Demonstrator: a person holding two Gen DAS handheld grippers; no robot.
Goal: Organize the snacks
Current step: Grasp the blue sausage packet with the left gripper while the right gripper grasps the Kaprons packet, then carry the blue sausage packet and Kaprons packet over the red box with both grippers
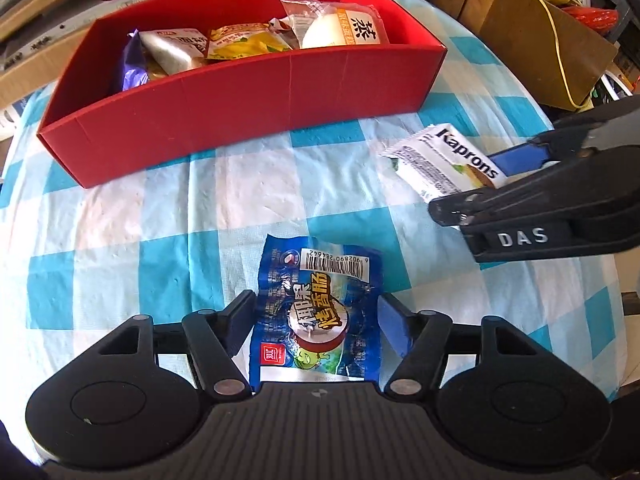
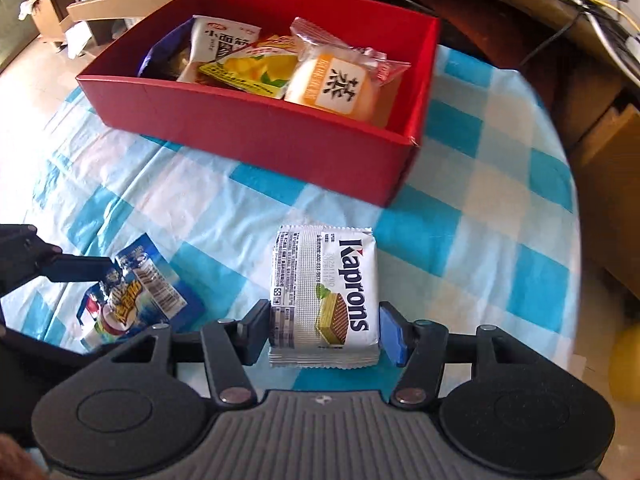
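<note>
Blue-and-white checked cloth (image 1: 192, 208), thin and slightly wrinkled, is covering a round table whose curved edge is falling away close on the right, with brown cardboard boxes (image 1: 532, 40) and cables crowding the floor beyond. One red cardboard box (image 1: 240, 120), open-topped with straight walls, is sitting at the far side of the cloth. Between its near wall and the two grippers, a wide stretch of bare cloth is lying free.

Inside the red box, at least four wrapped snacks are leaning together: a clear packet holding a pale round cake (image 1: 340, 28), a yellow packet (image 1: 244, 42), a silver-white packet (image 1: 172, 50) and a purple foil one (image 1: 132, 68).

Two snacks are lying flat on the cloth outside the box, well apart from each other. A crinkled, glossy blue sausage packet (image 1: 316, 308) is lying between the fingers of the left gripper (image 1: 316, 324); both pads are sitting at the packet's edges, but whether they are pressing cannot be told. A white, square, pillow-shaped Kaprons wafer pack (image 2: 324, 296) is lying between the fingers of the right gripper (image 2: 324, 328); its left finger is touching the pack's side, while a narrow gap is showing at the blue pad on the right, so the tongs are standing apart.
</note>
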